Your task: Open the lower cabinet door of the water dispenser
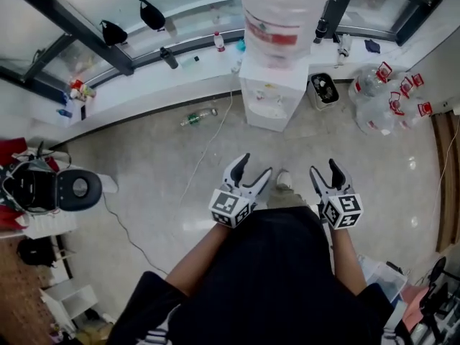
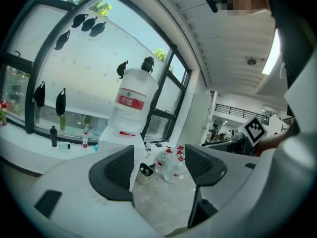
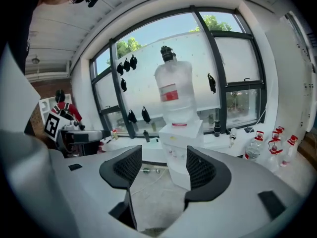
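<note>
The white water dispenser (image 1: pixel 272 95) stands against the window sill with a big clear bottle (image 1: pixel 277 13) on top; its lower front faces me, door seam not discernible. It also shows as the dispenser (image 3: pixel 179 148) in the right gripper view and the dispenser (image 2: pixel 119 143) in the left gripper view. My left gripper (image 1: pixel 255 169) and right gripper (image 1: pixel 325 169) hover over the floor well short of it, both open and empty.
A small bin (image 1: pixel 324 89) sits right of the dispenser, with several spare water bottles (image 1: pixel 388 99) further right. A cable (image 1: pixel 205 153) and a green bottle (image 1: pixel 198 117) lie on the floor at left. A chair (image 1: pixel 61 190) with clutter stands far left.
</note>
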A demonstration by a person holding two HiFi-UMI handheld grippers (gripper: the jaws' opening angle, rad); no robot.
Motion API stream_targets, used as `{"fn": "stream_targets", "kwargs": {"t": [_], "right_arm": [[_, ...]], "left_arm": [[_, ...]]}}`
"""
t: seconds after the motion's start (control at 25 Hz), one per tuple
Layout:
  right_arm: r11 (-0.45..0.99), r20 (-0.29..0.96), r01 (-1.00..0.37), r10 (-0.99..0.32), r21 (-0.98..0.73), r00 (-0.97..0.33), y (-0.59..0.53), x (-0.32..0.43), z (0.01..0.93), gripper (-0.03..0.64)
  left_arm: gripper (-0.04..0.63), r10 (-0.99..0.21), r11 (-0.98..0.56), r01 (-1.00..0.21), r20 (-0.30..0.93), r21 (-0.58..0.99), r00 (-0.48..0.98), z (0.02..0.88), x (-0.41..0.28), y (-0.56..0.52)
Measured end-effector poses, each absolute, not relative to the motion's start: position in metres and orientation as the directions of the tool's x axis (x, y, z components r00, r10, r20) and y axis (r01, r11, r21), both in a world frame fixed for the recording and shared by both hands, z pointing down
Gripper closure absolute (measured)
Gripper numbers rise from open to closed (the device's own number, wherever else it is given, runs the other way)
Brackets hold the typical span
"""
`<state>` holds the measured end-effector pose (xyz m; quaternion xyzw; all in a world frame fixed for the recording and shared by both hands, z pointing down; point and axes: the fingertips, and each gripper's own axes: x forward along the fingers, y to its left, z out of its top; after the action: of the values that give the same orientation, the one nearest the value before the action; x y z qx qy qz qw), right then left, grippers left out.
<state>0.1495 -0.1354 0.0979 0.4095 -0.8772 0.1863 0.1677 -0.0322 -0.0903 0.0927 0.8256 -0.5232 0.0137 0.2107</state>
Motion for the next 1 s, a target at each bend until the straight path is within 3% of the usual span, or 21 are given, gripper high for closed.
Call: {"fn": "stream_targets", "kwargs": {"t": [0.24,0.52,0.68,1.0], "right_arm": [[0.642,0.473,-0.740,-0.598,-0.201,-0.647,-0.203,0.175,0.126,0.371],[0.694,0.486,-0.692,-0.544,-0.197,-0.684,-0.243,0.187,0.168,0.371],[0.727,0.506,-0.657,-0.498,-0.199,-0.704,-0.255,0.175,0.198,0.371],[0.684,0.471,-0.724,-0.610,-0.093,-0.637,-0.261,0.163,0.229,0.371]], "left_arm": [[0.298,-0.873,-0.335,-0.903,0.272,0.270,0.405,0.088,-0.009,-0.151],[0.295,-0.857,-0.229,-0.922,0.384,0.313,0.343,0.132,0.011,-0.173],[0.295,-0.873,-0.210,-0.926,0.366,0.315,0.323,0.147,0.011,-0.190],[0.295,-0.875,-0.203,-0.918,0.357,0.342,0.327,0.199,-0.016,-0.188]]}}
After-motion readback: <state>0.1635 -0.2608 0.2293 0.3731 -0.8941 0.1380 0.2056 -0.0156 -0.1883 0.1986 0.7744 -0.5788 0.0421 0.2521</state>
